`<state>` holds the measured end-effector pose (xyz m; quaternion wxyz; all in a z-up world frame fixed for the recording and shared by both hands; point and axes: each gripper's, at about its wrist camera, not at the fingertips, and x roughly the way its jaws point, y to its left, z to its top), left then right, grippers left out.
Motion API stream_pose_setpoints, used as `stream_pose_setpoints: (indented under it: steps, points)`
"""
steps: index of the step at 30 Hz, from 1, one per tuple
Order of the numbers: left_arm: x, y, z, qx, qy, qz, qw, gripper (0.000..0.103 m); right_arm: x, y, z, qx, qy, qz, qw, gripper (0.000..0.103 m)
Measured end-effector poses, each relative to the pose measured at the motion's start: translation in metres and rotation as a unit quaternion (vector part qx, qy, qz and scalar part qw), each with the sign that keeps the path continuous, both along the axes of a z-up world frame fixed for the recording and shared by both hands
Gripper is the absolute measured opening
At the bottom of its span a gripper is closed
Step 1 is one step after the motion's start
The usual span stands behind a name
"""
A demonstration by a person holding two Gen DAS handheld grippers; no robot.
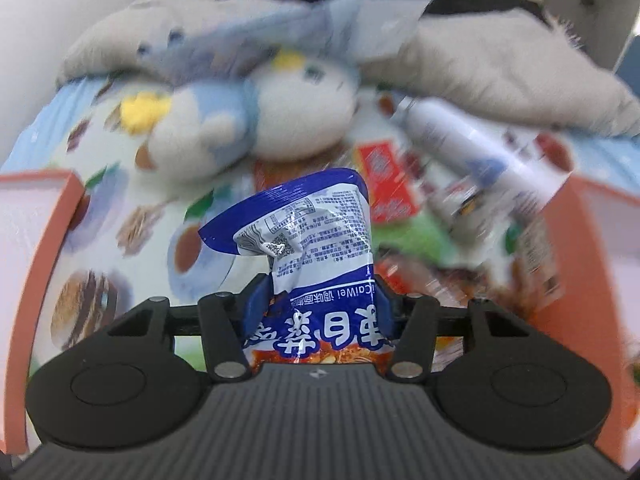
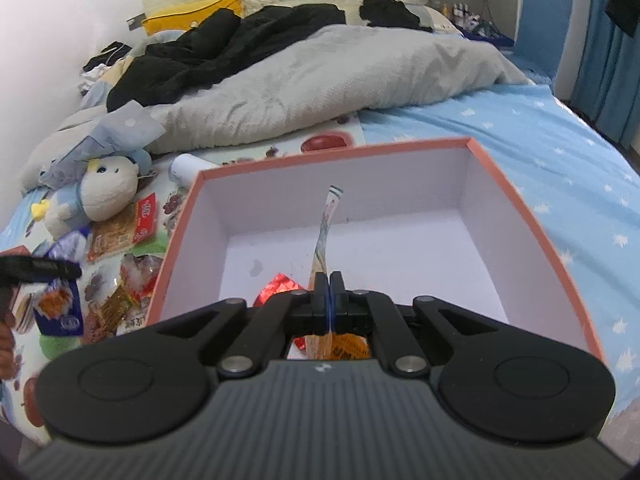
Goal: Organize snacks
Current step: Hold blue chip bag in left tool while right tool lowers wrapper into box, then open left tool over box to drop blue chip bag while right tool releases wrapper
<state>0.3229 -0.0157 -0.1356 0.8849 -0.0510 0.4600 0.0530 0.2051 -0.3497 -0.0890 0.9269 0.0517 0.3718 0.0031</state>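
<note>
two claws [image 1: 320,304] [image 2: 329,292], one orange box [image 2: 520,200], one plush toy [image 2: 104,192], one white bottle [image 2: 188,168]

You can make out "iCaiWei" upside down on the blue-and-white snack packet [image 1: 320,248], next to big white Chinese characters, plus a QR code. The fine print and the other wrappers are too blurry to read.

Both views are evenly lit by soft, diffuse light; shadows are faint. Left wrist view: heavy motion blur across the background, smearing the plush toy [image 1: 256,120] and the white tube [image 1: 480,148]; only the blue snack packet [image 1: 316,236] is sharp, with small specular glints on its foil. Right wrist view: sharp throughout, with a mild shadow inside the box [image 2: 520,200]. Fisheye curvature bends both frames at the edges, and the corners vignette.
</note>
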Motion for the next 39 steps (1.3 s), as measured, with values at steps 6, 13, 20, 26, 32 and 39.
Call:
stream_pose_setpoints:
  steps: [6, 13, 20, 26, 32, 39]
  points:
    - [0.001, -0.046, 0.066, -0.036, -0.036, -0.064, 0.9966, 0.059, 0.009, -0.008, 0.012, 0.019, 0.013, 0.008, 1.000, 0.004]
    - [-0.008, -0.127, 0.110, -0.072, -0.057, -0.160, 0.9829, 0.059, 0.012, -0.018, 0.016, 0.029, 0.031, 0.014, 0.999, 0.004]
    - [-0.012, -0.215, 0.091, -0.060, -0.022, -0.251, 0.9659, 0.060, 0.013, -0.034, 0.005, 0.035, 0.048, -0.011, 0.998, 0.006]
    - [-0.008, -0.246, 0.058, -0.036, 0.011, -0.291, 0.9559, 0.061, 0.002, -0.044, -0.011, 0.053, 0.040, -0.044, 0.997, 0.007]
    - [-0.008, -0.235, 0.051, -0.051, 0.012, -0.279, 0.9588, 0.076, -0.006, -0.053, -0.015, 0.053, 0.040, -0.067, 0.996, 0.007]
    - [-0.020, -0.204, 0.084, -0.088, -0.024, -0.249, 0.9642, 0.084, -0.018, -0.053, 0.004, 0.052, 0.006, -0.081, 0.995, 0.050]
